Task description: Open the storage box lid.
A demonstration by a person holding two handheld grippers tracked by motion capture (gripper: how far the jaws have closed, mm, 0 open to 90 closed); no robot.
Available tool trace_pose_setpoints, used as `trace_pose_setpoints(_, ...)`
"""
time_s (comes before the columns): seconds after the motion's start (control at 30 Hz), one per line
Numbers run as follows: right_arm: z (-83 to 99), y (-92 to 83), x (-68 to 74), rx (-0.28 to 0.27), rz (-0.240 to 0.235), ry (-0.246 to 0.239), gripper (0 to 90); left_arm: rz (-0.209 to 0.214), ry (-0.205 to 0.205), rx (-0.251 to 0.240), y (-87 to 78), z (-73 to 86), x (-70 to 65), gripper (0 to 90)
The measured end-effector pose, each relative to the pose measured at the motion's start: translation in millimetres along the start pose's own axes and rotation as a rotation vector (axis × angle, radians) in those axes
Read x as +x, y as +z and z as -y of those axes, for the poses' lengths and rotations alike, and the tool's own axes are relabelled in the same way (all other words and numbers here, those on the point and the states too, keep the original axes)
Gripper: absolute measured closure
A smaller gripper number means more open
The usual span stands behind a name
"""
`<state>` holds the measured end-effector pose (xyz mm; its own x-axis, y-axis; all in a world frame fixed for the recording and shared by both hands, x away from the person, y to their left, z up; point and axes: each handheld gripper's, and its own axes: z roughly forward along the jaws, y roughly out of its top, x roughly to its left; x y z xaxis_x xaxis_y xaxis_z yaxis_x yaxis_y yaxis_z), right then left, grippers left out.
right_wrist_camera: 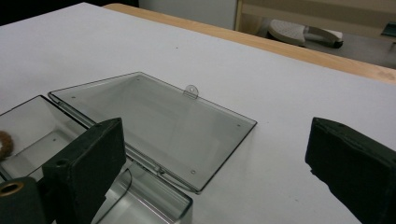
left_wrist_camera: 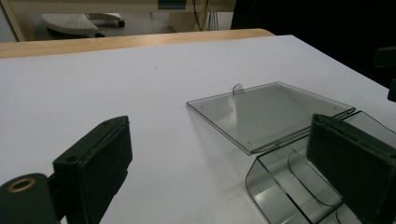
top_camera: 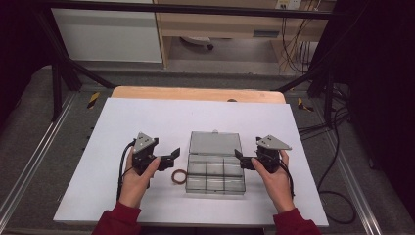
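A clear plastic box [top_camera: 215, 176] with several compartments sits on the white table top [top_camera: 147, 117]. Its lid [top_camera: 214, 143] lies open flat on the far side. A brown ring [top_camera: 179, 176] lies on the table just left of the box. My left gripper [top_camera: 172, 157] hovers above the ring near the box's left side, open with nothing between its pads. In the left gripper view the lid [left_wrist_camera: 271, 112] and the box [left_wrist_camera: 299, 186] lie ahead of the left gripper [left_wrist_camera: 224, 154]. My right gripper [top_camera: 242, 160] is at the box's right side, open and holding nothing. In the right gripper view the right gripper [right_wrist_camera: 219, 158] faces the lid [right_wrist_camera: 154, 121], the box [right_wrist_camera: 37, 126] and the ring [right_wrist_camera: 4, 144].
The white top rests on a wooden table whose far edge [top_camera: 195, 93] shows. Black frame posts [top_camera: 58, 78] stand at the far corners. Cables [top_camera: 333, 147] run along the floor on the right. A chair base [top_camera: 195, 43] stands beyond the table.
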<state>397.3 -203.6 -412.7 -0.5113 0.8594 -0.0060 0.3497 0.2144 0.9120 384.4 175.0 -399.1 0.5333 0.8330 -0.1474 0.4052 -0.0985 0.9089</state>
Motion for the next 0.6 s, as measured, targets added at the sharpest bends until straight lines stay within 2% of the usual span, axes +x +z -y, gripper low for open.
trace_pose_setpoints(0.2, 6.6, -12.5, -5.3, -0.053, 0.048, -0.019, 5.5, 0.002, 0.004, 0.021, -6.9, 2.7, -0.4, 6.9)
trace_pose_setpoints(0.6, 18.9, -40.7, -15.2, -0.046, 0.078, 0.004, 3.6, 0.012, 0.015, 0.072, -10.5, 4.5, -3.2, 6.9)
